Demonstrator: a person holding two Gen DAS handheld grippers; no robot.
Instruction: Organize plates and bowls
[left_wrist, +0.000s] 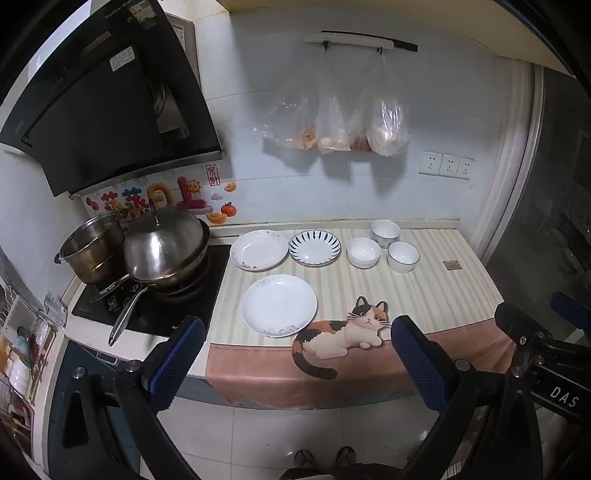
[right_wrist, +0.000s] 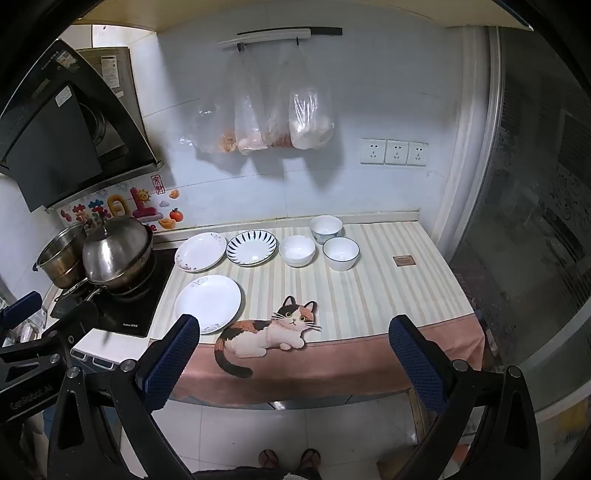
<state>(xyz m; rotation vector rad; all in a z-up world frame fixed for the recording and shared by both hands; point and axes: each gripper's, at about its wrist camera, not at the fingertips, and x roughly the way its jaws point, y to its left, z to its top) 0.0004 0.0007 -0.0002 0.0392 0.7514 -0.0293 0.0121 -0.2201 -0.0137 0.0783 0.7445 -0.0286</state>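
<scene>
Task items: three plates and three bowls, all lying singly on the striped cloth (left_wrist: 424, 291) that covers the table; none is stacked yet.

1. Plates. The plain white plate (left_wrist: 279, 305) lies nearest the front edge. At its 12 o'clock is the blue-striped plate (left_wrist: 314, 247); at its 11 o'clock is the floral-rimmed plate (left_wrist: 259, 249), which slightly overhangs the cooktop (left_wrist: 207, 291) edge. The two rear plates sit just beside each other.

2. Bowls. The white bowl (left_wrist: 363, 252) stands at 3 o'clock of the blue-striped plate. The blue-rimmed bowl (left_wrist: 403, 256) stands at its 3 o'clock, and the blue-patterned bowl (left_wrist: 385, 233) stands behind and between them. All three are upright and close together.

3. Grouping. Like items already lie in clusters, plates left and bowls right, which favours stacking each kind in place.

4. Grippers. The left gripper (left_wrist: 297, 341) and the right gripper (right_wrist: 293, 338) hang in front of the table edge, above the floor, well apart from every dish. The jaws of both are spread wide and hold nothing. This posture suits an approach, judged the first step of the task.

5. Surroundings. At 9 o'clock of the plates, a lidded wok (left_wrist: 166, 251) and a steel pot (left_wrist: 92, 247) occupy the cooktop. Plastic bags (left_wrist: 332, 122) hang on the wall above.
</scene>
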